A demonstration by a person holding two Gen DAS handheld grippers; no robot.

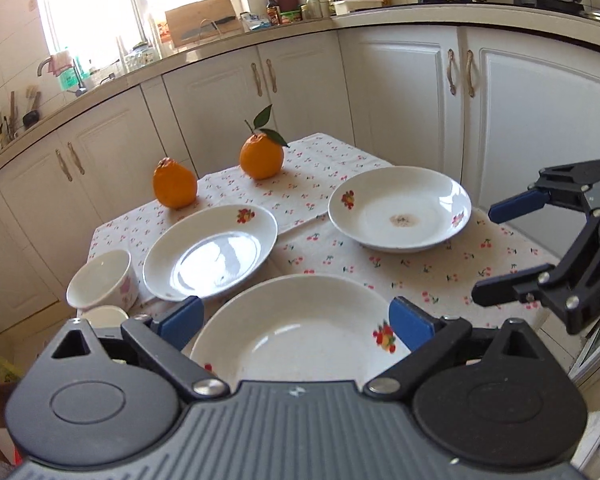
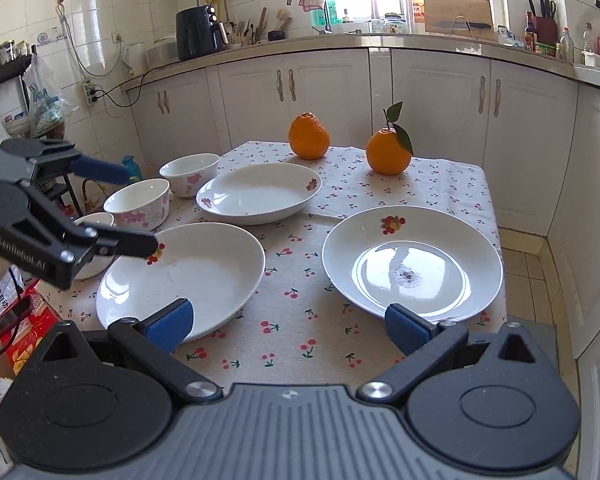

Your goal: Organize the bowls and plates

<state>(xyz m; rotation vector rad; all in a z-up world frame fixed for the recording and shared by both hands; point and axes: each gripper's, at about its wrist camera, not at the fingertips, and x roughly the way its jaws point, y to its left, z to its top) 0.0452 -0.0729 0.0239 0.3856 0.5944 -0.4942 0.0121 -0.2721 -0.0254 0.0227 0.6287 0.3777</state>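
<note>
My left gripper [image 1: 296,318] is wide open, holding nothing, over the smooth round near plate [image 1: 300,328]. My right gripper [image 2: 286,320] is wide open too, just beside that plate on the cloth-covered desk [image 2: 300,344].

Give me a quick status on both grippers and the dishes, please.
Left gripper open over near plate. Right gripper open, empty. Three plates, bowls unstacked. Two oranges at far edge, clear.
</note>
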